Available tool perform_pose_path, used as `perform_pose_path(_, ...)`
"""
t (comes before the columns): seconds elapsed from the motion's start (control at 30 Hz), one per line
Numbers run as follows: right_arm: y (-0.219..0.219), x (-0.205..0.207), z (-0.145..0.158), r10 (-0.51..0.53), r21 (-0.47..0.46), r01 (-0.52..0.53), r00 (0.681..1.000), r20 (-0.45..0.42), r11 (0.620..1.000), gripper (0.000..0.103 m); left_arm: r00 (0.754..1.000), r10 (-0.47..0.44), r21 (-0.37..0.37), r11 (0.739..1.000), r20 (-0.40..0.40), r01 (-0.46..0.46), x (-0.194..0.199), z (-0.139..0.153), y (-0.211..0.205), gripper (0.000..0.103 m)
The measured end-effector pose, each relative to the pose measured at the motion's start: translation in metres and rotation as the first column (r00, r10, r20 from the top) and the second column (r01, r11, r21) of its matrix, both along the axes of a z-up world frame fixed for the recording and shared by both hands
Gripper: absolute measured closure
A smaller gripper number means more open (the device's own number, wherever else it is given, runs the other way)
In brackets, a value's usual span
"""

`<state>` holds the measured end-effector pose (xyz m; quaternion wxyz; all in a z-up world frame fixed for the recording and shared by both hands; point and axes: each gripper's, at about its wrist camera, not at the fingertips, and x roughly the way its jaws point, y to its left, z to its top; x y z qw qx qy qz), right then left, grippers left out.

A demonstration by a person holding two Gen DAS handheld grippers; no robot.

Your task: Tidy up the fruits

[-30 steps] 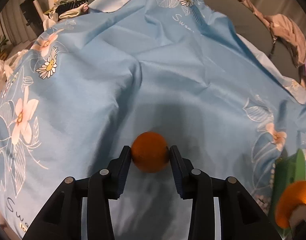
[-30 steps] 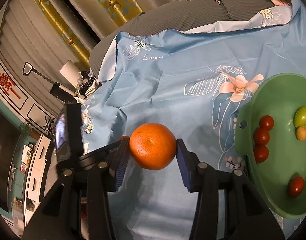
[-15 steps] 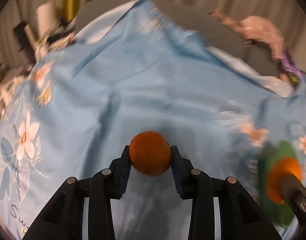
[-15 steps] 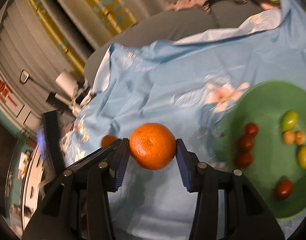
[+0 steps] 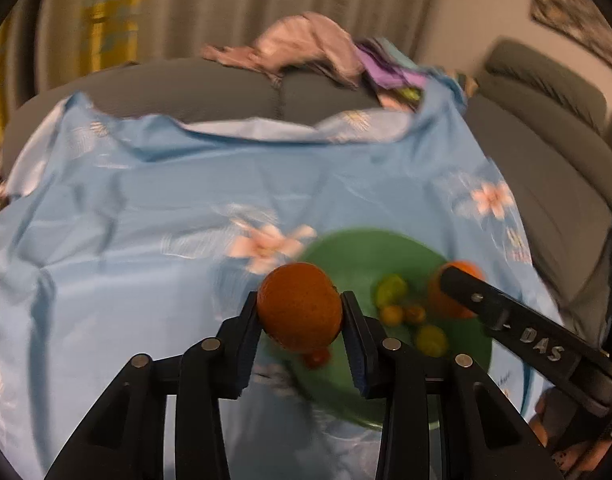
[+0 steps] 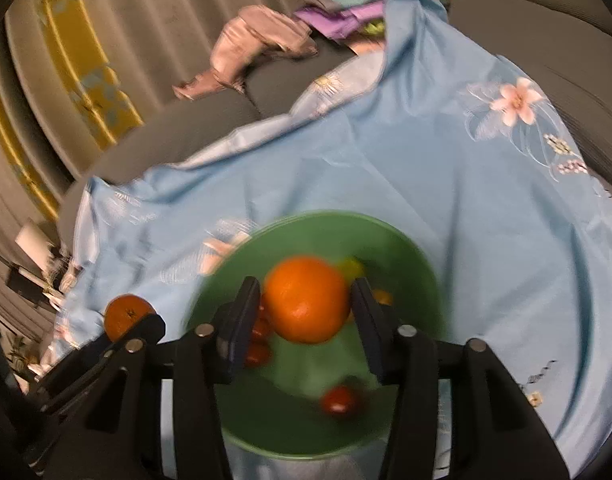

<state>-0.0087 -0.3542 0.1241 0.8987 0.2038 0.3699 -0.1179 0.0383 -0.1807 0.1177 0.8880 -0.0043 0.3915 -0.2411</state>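
Note:
A green bowl (image 6: 314,232) sits on the blue floral cloth (image 6: 426,160) and holds several small red, yellow and green fruits. My right gripper (image 6: 306,286) hangs over the bowl's middle. Its jaws are opening, and a large orange (image 6: 306,300) lies between them with a slim gap at each pad. My left gripper (image 5: 299,300) is shut on a darker orange (image 5: 299,308) above the bowl's (image 5: 358,256) left rim. The right gripper's finger and its orange (image 5: 454,280) show at the right of the left wrist view.
A grey sofa (image 5: 546,184) runs behind and to the right of the cloth. A heap of pink and purple clothes (image 5: 301,48) lies on its back edge. Curtains (image 6: 65,80) hang behind. Bare cloth (image 5: 125,240) spreads left of the bowl.
Both grippers swung across the cloth to the green bowl. The right jaws spread away from the large orange. The left gripper kept its hold on the darker orange.

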Motion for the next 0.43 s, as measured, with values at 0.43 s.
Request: perform_pose_path(0.43,-0.003,-0.012,0.016,-0.033,-0.005,0.033,0.998,0.056,0.999,0.027,0.994,-0.075,0.021,0.997,0.077,0.074,-0.027,0.01,-0.017,0.061)
